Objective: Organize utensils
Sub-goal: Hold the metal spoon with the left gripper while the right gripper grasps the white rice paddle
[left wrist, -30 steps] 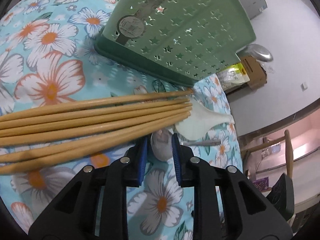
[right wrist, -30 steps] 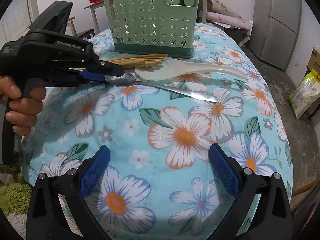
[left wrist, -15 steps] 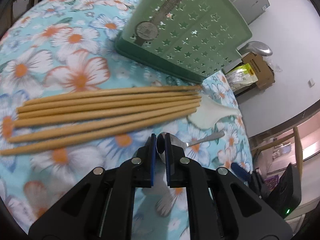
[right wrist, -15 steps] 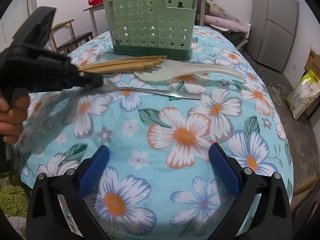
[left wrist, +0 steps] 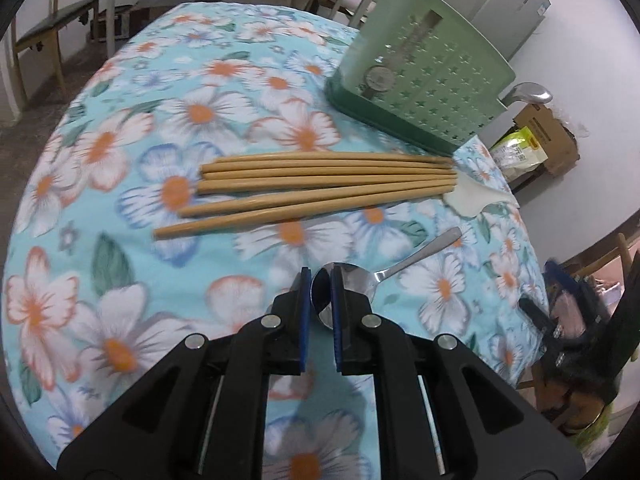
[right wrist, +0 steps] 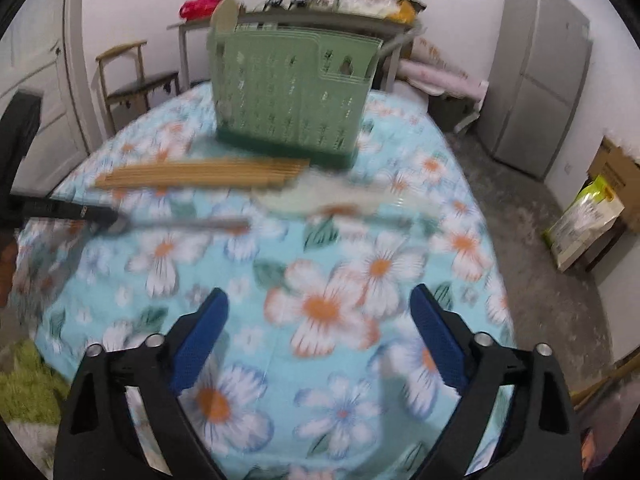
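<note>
Nearest the front edge of the round desk (left wrist: 60,184) with its blue flowered cloth, the left tongs (left wrist: 321,292) are squeezed shut on the bowl of the shiny metal spoon (left wrist: 352,280). Its handle sticks out toward the right edge. The right tongs (right wrist: 320,336) hang wide open over the near edge and hold nothing.

Past the spoon, six long wooden chopsticks (left wrist: 320,184) lie side by side across the middle of the desk. A flat white plastic rice paddle (left wrist: 472,200) lies at their right ends, touching or nearly touching them.

Farthest back, near the far edge, stands the green plastic utensil holder with star holes (left wrist: 424,88). One pale utensil already pokes out of its top.

I think the step in hand is carrying the spoon to the holder. To do it well, keep the squeeze firm, because the bowl is smooth and could slip. Lift high over the chopsticks so nothing gets bumped. Turn the spoon so the handle points down, line it up over an open slot, then let go gently.
</note>
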`<state>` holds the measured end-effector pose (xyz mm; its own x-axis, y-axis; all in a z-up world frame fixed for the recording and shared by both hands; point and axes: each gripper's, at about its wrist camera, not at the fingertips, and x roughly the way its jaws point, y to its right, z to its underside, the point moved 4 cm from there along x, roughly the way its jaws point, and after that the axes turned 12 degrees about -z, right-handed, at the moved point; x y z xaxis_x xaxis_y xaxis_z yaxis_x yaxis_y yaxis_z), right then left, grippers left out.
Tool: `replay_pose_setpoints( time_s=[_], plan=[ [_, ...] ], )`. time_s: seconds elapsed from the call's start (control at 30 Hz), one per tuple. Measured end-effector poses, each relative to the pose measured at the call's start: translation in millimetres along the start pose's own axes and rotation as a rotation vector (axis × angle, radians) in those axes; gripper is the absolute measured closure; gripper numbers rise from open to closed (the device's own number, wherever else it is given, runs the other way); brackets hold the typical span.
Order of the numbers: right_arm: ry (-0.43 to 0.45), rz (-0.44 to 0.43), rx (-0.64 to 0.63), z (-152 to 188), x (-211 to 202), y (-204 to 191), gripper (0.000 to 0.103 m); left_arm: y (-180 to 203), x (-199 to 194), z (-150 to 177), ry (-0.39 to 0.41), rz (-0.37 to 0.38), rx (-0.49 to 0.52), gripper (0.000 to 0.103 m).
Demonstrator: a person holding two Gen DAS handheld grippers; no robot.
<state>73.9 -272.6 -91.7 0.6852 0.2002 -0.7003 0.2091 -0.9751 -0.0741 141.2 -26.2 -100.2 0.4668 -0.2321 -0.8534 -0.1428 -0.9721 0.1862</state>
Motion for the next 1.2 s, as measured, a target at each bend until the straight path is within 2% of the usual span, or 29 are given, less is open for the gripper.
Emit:
replay_pose_setpoints(
  time_s=[0.13, 0.27, 0.47, 0.6, 0.73, 0.9, 1.2],
  plan=[
    [0.006, 0.028, -0.031, -18, 17, -1, 0.037, -8, -4, 0, 0.016, -0.029, 0.000, 0.094],
    [-0.038, 0.045, -0.112, -26, 45, -13, 0.058, -13, -4, -1, 0.022, -0.043, -0.004, 0.094],
    [-0.081, 0.099, -0.284, -32, 75, -34, 0.070, -13, -1, -4, 0.021, -0.054, 0.003, 0.094],
    [-0.095, 0.119, -0.345, -38, 91, -39, 0.076, -14, 1, -6, 0.017, -0.054, 0.002, 0.094],
    [-0.112, 0.126, -0.381, -43, 102, -43, 0.090, -14, 0, -5, 0.017, -0.052, -0.001, 0.094],
    [-0.122, 0.113, -0.408, -41, 94, -47, 0.093, -15, 1, -6, 0.017, -0.049, -0.004, 0.094],
    [-0.183, -0.064, -0.335, -22, 53, -41, 0.094, -26, -2, -9, 0.030, -0.061, -0.036, 0.096]
  ],
)
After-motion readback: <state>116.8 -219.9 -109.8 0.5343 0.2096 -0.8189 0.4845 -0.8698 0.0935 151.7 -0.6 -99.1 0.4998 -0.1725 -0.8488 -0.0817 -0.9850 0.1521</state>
